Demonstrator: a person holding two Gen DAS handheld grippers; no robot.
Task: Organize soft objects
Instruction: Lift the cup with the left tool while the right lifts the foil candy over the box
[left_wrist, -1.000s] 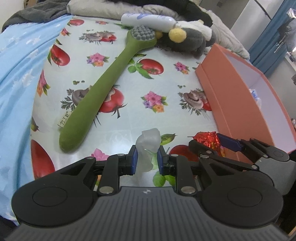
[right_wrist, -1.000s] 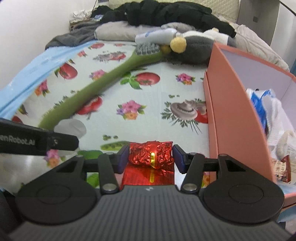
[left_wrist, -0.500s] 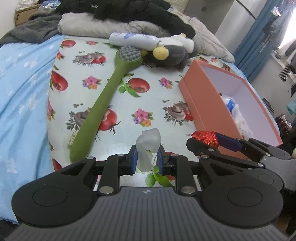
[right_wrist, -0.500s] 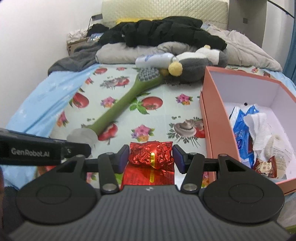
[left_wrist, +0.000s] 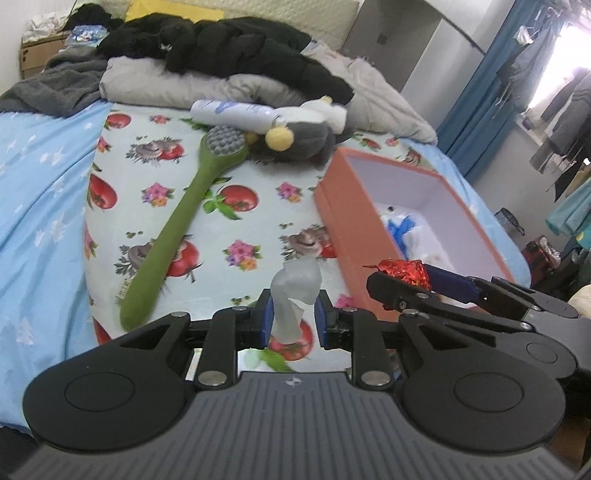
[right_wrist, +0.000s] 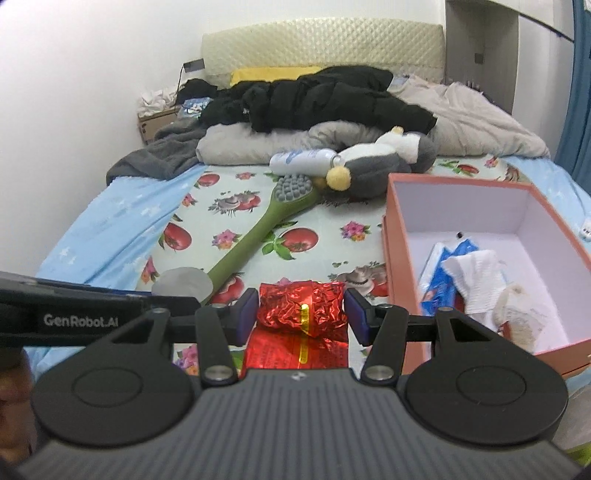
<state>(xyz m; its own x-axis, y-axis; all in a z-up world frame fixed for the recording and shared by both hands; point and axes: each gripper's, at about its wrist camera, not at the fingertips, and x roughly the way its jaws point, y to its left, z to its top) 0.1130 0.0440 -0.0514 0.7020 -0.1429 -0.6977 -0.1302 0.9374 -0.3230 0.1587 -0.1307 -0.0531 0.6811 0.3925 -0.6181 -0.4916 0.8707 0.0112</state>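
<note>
L gripper (left_wrist: 293, 319) is clamping a crumpled translucent-white soft plastic piece (left_wrist: 295, 291) btw its blue pads; the piece is sticking up above the fingertips, w/ its lower end hanging down in the gap. R gripper (right_wrist: 301, 314) is pinching a crinkled red foil packet (right_wrist: 303, 308) w/ a yellow stripe, pads pressing on both sides, the packet's flat tail reaching back toward the camera. Both grippers are hovering above the bed, side by side; in the L view the R gripper (left_wrist: 402, 284) is showing at the right w/ the red foil at its tip, just in front of the box wall.

Open salmon-pink cardboard box (right_wrist: 395, 266) w/ pale interior is sitting on the fruit-and-flower printed sheet (right_wrist: 321, 254), right of both grippers. Inside it: blue-white plastic wrappers (right_wrist: 441, 286), a white cloth (right_wrist: 476, 277) and a small pale bag, the rest too small to tell.

Long green plush brush w/ grey nubbed head (left_wrist: 177, 232) is lying diagonally across the sheet, head touching a grey-white plush toy w/ yellow pom (left_wrist: 310, 134). White spray bottle (left_wrist: 232, 110) is lying on its side beside the toy. Black jacket (right_wrist: 317, 99) is piled on grey blankets further back. Light blue cover (left_wrist: 40, 206) is draping the left side.
</note>
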